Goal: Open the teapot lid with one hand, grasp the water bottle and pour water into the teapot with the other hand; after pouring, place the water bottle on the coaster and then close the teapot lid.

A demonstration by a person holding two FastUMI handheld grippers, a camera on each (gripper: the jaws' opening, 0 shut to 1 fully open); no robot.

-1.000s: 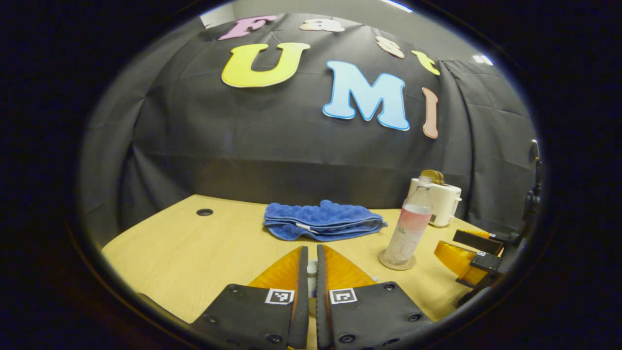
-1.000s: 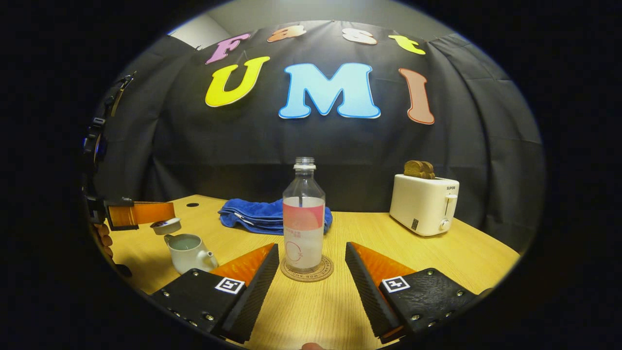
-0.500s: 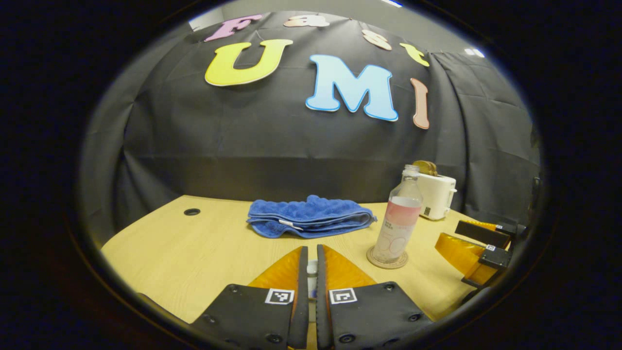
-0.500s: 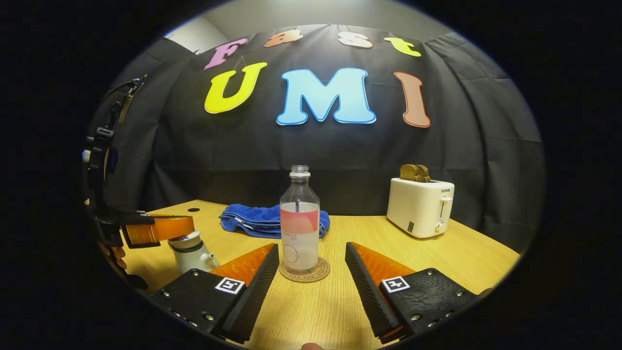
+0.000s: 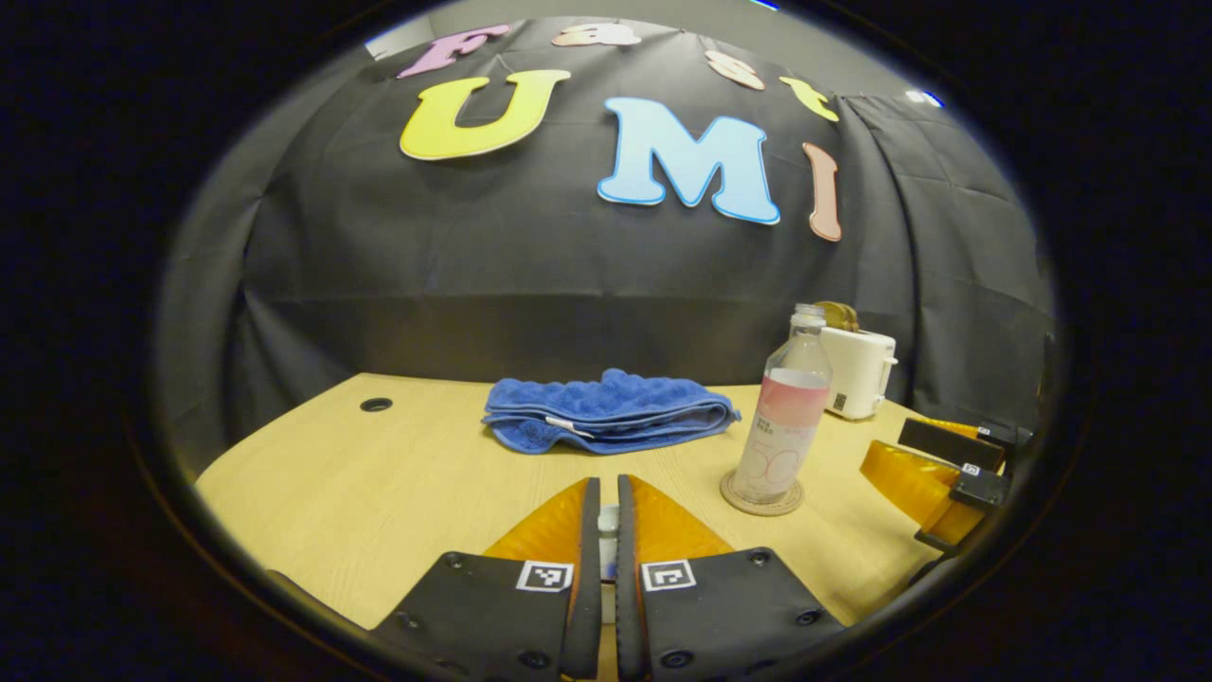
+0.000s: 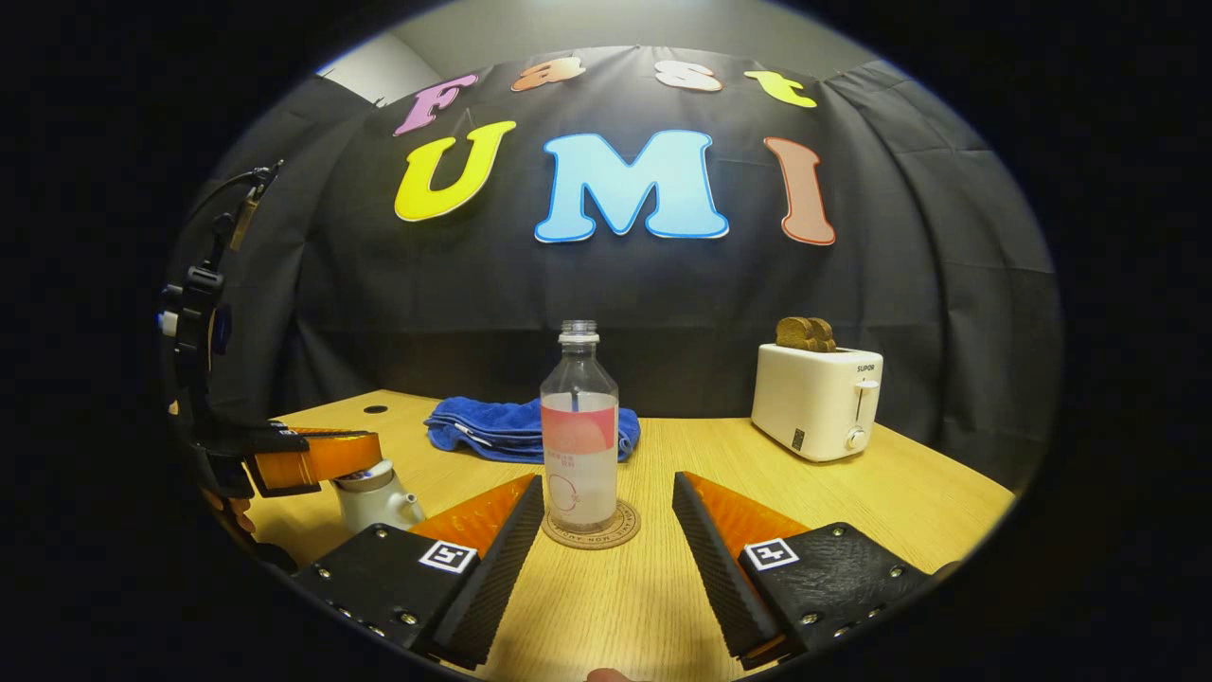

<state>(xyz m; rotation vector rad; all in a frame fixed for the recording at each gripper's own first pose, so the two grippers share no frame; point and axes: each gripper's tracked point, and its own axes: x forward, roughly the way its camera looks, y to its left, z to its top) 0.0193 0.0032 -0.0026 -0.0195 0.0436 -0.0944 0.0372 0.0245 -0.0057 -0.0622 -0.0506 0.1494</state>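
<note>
Since a second ago the left gripper (image 6: 355, 456) has come down with the lid (image 6: 365, 476), which hung clear above the open teapot (image 6: 374, 499) and now sits on its mouth. Seen in the right gripper view, the teapot is a small, smooth, pale rounded pot with a short spout, standing left of the water bottle (image 6: 579, 426). In the left gripper view the left gripper's (image 5: 607, 535) jaws are nearly closed, pinched on a small pale piece between them, most likely the lid's knob.

The water bottle (image 5: 785, 418) is clear plastic, capless, with a pink band and pale liquid, upright on a round cork coaster (image 6: 591, 525). The right gripper (image 6: 606, 516) is held low and level just short of the bottle, jaws wide and holding nothing, apart from the bottle.

Behind the bottle lies a folded blue nubby towel (image 6: 507, 428); to its right, well apart, stands a glossy white toaster (image 6: 816, 401) with brown bread in its slots. The wood-grain counter (image 6: 909, 497) lies bare between bottle and toaster, and a small round hole (image 5: 376, 404) sits near its far left edge.
</note>
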